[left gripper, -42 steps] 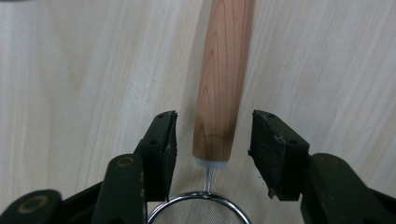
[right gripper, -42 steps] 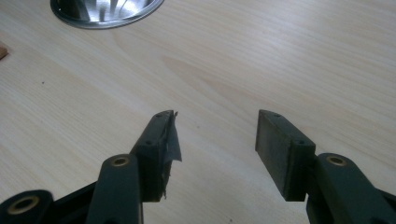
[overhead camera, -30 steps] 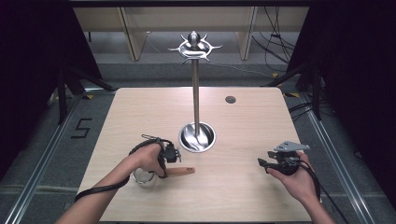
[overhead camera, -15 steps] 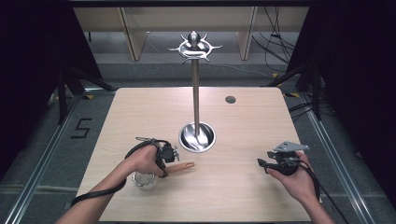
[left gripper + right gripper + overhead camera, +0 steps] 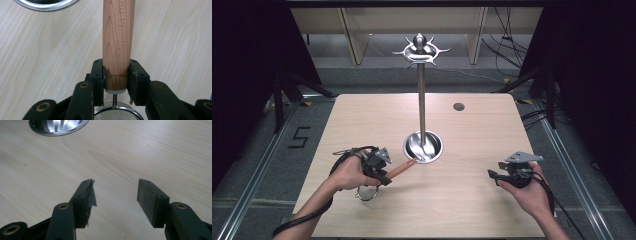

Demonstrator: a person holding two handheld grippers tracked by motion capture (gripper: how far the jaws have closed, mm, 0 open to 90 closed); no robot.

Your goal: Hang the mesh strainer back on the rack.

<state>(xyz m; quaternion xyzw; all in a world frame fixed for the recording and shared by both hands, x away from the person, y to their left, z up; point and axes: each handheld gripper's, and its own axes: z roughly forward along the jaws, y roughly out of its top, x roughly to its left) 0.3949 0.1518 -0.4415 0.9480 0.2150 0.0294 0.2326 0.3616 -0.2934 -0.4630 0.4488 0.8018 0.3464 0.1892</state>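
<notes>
The left gripper (image 5: 116,75) clamps a round, smooth-grained wooden handle (image 5: 117,37) of a wire-mesh strainer (image 5: 366,192), near the pale wood table's (image 5: 362,115) 7 o'clock edge. The handle's long axis points toward 2 o'clock, its tip touching the shiny steel stand base (image 5: 424,146). The right gripper (image 5: 113,200), at 4 o'clock, gapes empty.

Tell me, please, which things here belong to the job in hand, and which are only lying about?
In use:
- left tongs, shut on the strainer's wooden handle
- mesh strainer
- metal hanging stand

Lying about:
- right tongs, open, holding nothing
- dark round spot on the table
</notes>
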